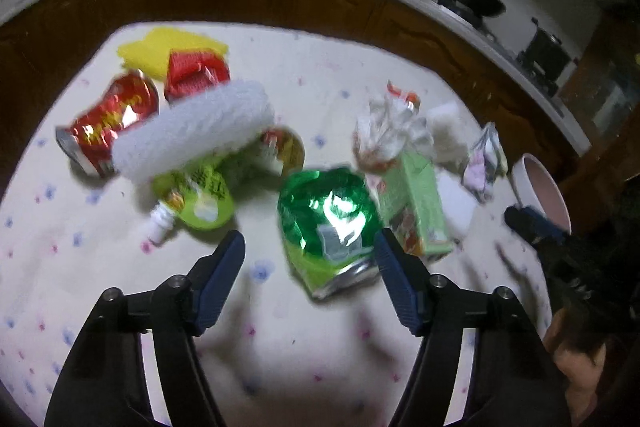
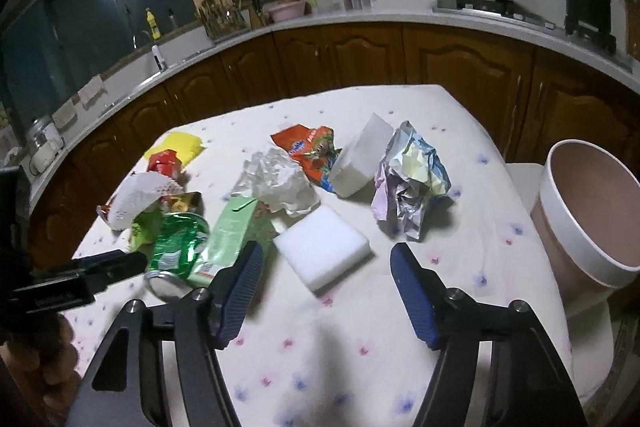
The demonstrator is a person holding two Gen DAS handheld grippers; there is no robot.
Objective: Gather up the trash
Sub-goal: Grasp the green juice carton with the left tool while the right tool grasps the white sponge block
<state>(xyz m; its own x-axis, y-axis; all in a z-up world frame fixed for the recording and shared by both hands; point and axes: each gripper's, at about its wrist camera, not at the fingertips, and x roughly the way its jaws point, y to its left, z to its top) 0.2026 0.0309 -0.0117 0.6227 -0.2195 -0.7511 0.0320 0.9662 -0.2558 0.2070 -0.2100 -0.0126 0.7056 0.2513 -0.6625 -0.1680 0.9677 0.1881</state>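
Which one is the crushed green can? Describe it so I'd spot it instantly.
Start at the flowered tablecloth. In the litter pile on its left side, beside the pale green carton, lies the crushed green can. It alone is shiny green metal with a silver end; its neighbours are paper, foam or red.

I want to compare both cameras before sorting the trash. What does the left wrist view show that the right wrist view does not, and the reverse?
Only the left wrist view shows the whole crushed red can and the white-capped green pouch.

Only the right wrist view shows the flat white foam block, the orange wrapper, and the sink counter.

Both show the crushed green can, green carton, pink bin, wok, and open tongs.
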